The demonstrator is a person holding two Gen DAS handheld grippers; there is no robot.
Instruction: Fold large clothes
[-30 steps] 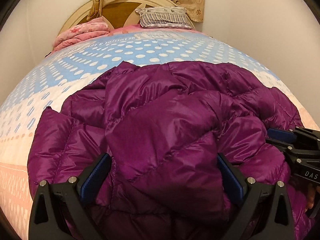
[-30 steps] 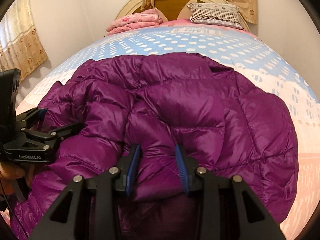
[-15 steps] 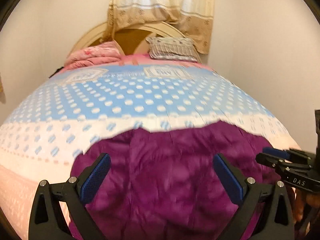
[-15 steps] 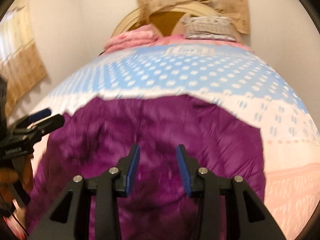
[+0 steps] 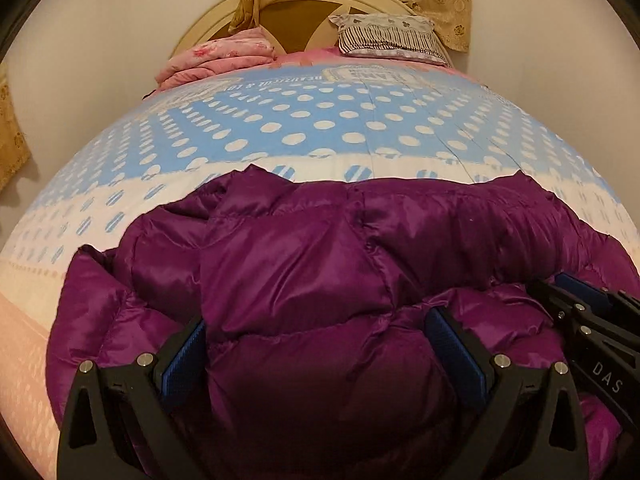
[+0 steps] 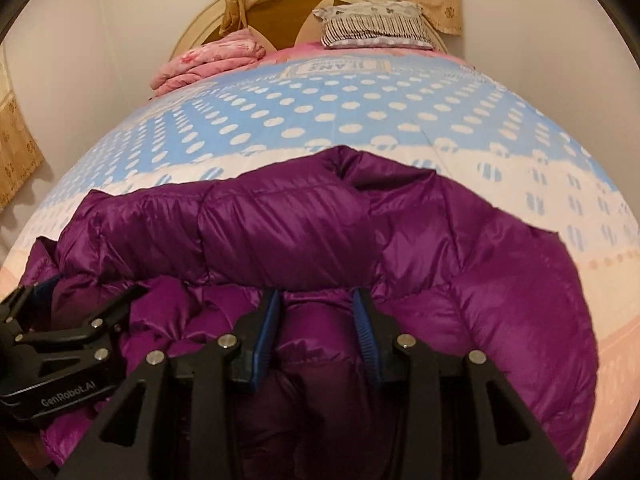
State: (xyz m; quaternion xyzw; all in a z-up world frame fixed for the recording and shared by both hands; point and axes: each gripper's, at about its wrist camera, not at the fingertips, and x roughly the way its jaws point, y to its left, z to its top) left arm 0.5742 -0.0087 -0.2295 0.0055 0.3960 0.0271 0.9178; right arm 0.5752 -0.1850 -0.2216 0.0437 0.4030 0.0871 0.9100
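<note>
Jacket [image 5: 320, 264] refolded, bunched nearer | left hand-held gripper [image 5: 320, 352] released | right hand-held gripper [image 6: 316, 336] grasping jacket fold

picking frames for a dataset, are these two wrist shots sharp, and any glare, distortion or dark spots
Left wrist view: sharp, warm light, soft sheen on the purple down jacket, fisheye bulges the polka-dot bedspread, black vignette in the corners. Right wrist view: equally sharp, brighter glare on the jacket's upper fold, deep shadow between the right gripper fingers.
</note>
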